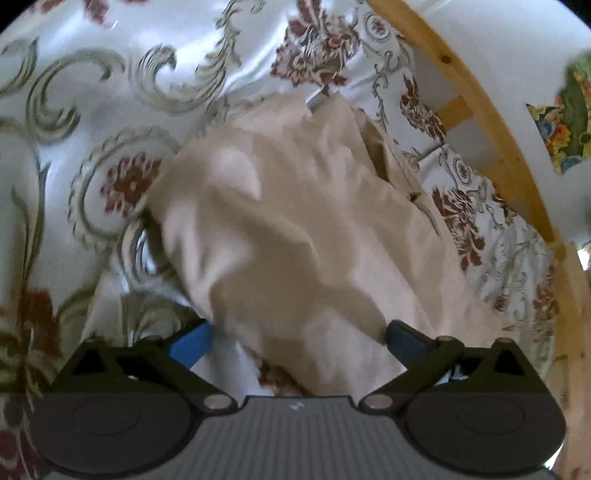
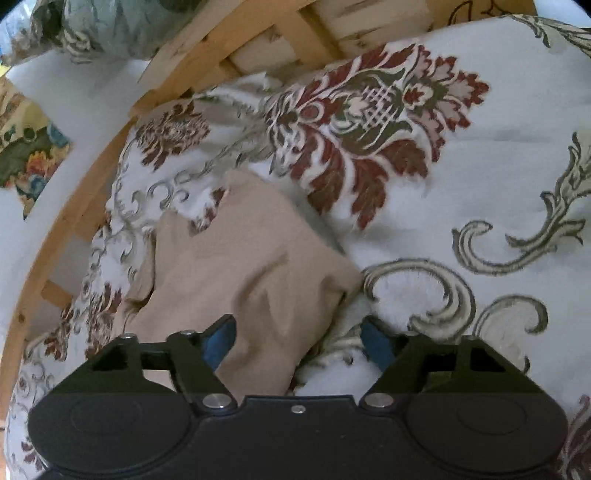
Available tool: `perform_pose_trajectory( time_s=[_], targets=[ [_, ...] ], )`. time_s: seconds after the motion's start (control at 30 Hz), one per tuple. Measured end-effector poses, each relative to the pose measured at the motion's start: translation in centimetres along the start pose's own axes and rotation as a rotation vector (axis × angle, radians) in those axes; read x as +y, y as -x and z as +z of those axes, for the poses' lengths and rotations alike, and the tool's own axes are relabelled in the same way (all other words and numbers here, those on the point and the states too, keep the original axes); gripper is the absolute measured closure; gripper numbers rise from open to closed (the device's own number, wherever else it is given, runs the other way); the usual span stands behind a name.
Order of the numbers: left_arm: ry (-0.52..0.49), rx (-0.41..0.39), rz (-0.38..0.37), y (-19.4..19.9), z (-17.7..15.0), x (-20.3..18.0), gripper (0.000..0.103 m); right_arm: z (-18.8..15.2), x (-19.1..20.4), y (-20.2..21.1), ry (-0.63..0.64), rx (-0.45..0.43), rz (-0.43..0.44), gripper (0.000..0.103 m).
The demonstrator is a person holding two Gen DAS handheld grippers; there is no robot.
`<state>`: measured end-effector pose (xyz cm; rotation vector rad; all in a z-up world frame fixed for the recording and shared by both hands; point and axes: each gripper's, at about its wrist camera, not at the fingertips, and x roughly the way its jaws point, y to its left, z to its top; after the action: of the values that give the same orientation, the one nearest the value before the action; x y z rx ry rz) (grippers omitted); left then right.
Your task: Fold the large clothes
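A beige garment (image 1: 295, 221) lies bunched on a white bedspread with red and green floral print (image 1: 92, 92). My left gripper (image 1: 299, 339) is open, its blue pads either side of the garment's near edge, which hangs between the jaws. In the right wrist view the same beige garment (image 2: 251, 273) lies crumpled on the bedspread (image 2: 480, 166). My right gripper (image 2: 299, 339) is open, with the cloth's near end reaching between its blue fingers (image 2: 218, 343).
A curved wooden bed frame with slats (image 1: 480, 110) runs along the bedspread's edge; it also shows in the right wrist view (image 2: 74, 206). A colourful floral cloth (image 2: 26, 147) lies beyond the frame. A grey-green patterned cushion (image 2: 110, 26) sits at the top.
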<state>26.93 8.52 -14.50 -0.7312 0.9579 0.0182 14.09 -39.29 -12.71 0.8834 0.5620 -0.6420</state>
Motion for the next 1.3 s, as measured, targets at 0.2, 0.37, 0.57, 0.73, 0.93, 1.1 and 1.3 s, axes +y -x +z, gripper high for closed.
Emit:
perform_pose_trajectory(
  time_s=[0.2, 0.37, 0.57, 0.73, 0.93, 1.1, 1.3],
  targets=[
    [0.097, -0.035, -0.017, -1.1, 1.1, 1.1, 0.002, 0.9, -0.2, -1.8, -0.044, -0.045, 0.017, 0.015],
    [0.049, -0.043, -0.002, -0.5, 1.4, 0.3, 0.032, 0.9, -0.7, -1.4, -0.075, -0.070, -0.001, 0.055],
    [-0.073, -0.069, -0.022, 1.3, 1.3, -1.4, 0.075, 1.1, -2.2, 0.0, -0.165, -0.091, 0.032, 0.082],
    [-0.108, -0.079, -0.026, 5.2, 1.0, -2.6, 0.089, 1.4, -0.9, 2.7, -0.057, -0.152, 0.069, 0.095],
    [-0.057, -0.011, 0.001, 5.9, 0.3, -1.0, 0.084, 1.8, -0.7, 6.2, 0.010, -0.159, 0.028, 0.095],
    [0.037, -0.004, 0.012, 4.7, 0.8, 1.5, 0.047, 0.8, 0.0, 4.9, 0.092, -0.147, -0.081, 0.076],
    [0.213, -0.070, 0.074, 5.2, 0.5, 4.6, 0.021, -0.2, 1.3, 5.1, 0.173, -0.266, -0.161, 0.034]
  ],
)
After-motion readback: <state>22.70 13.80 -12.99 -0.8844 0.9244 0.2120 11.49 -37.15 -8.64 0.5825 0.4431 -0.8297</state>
